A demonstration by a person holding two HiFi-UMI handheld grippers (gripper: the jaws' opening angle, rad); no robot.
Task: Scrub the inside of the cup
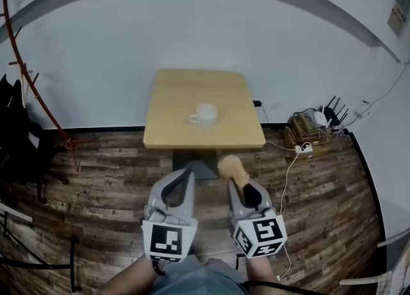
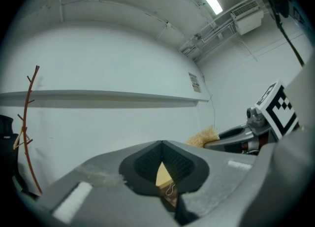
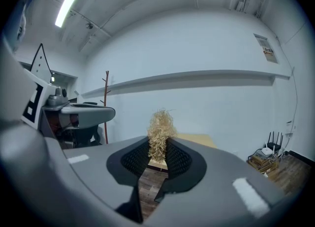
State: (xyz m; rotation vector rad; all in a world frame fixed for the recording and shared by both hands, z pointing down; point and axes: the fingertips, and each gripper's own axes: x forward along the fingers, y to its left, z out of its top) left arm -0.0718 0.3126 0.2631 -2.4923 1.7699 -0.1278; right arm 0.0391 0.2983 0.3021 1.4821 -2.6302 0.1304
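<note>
A white cup (image 1: 204, 114) with its handle to the left stands near the middle of a small wooden table (image 1: 173, 134). Both grippers hover over the floor in front of the table, short of its front edge. My left gripper (image 1: 187, 173) is shut with nothing between its jaws (image 2: 162, 145). My right gripper (image 1: 241, 183) is shut on a tan, straw-like scrubber (image 1: 233, 170), whose tuft (image 3: 161, 132) sticks out past the jaw tips. In the left gripper view the scrubber (image 2: 203, 137) shows at the right with the right gripper behind it.
The floor (image 1: 102, 178) is dark wood planks. A red coat rack (image 1: 32, 82) stands at the left by the white wall. A pile of boxes, a router and cables (image 1: 314, 127) lies right of the table. Dark chair frames (image 1: 25, 249) stand at the lower left.
</note>
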